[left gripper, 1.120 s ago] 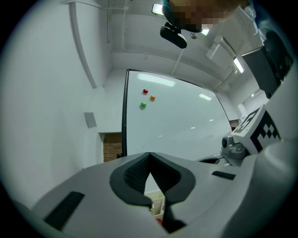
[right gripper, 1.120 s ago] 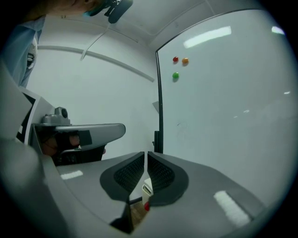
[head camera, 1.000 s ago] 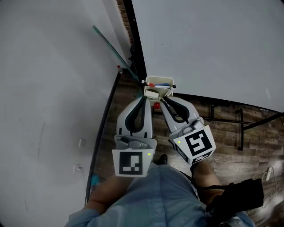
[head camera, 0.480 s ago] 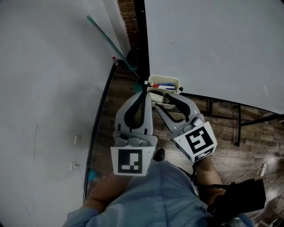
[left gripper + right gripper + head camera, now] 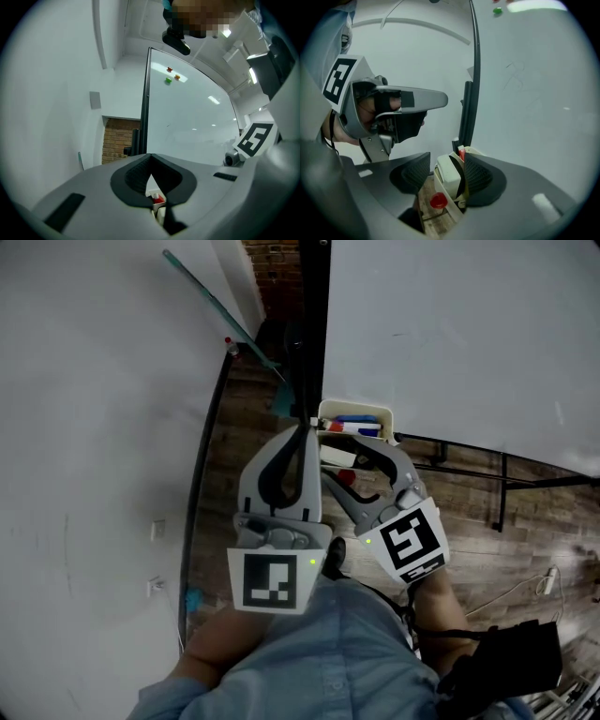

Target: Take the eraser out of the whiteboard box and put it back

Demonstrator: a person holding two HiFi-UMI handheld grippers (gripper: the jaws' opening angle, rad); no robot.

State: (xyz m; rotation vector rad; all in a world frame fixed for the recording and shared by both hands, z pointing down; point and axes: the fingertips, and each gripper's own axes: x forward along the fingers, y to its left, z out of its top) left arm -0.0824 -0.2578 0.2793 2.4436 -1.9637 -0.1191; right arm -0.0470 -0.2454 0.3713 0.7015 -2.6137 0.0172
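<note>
The cream whiteboard box (image 5: 356, 412) hangs on the whiteboard's lower edge, with a red and a blue marker (image 5: 354, 424) lying in it. The white eraser (image 5: 336, 457) stands at the box's near end. My right gripper (image 5: 343, 465) straddles it with jaws opening. In the right gripper view the eraser (image 5: 449, 174) sits between the pads; the left pad (image 5: 415, 172) is clear of it and the right pad is close beside it. My left gripper (image 5: 302, 424) is shut and empty, just left of the box by the board's black frame. Its closed tips (image 5: 151, 162) hide most of the box.
The whiteboard (image 5: 469, 324) fills the right, its black frame post (image 5: 314, 334) beside a brick strip. A white wall (image 5: 94, 427) lies left, with a teal rod (image 5: 220, 310) leaning on it. A red round cap (image 5: 438, 201) shows below the box. Wood floor and black stand bars (image 5: 502, 488) are beneath.
The right jaws went from shut on the eraser to wide apart, leaving it in the box. Both grippers drew slightly back and down from the box.
</note>
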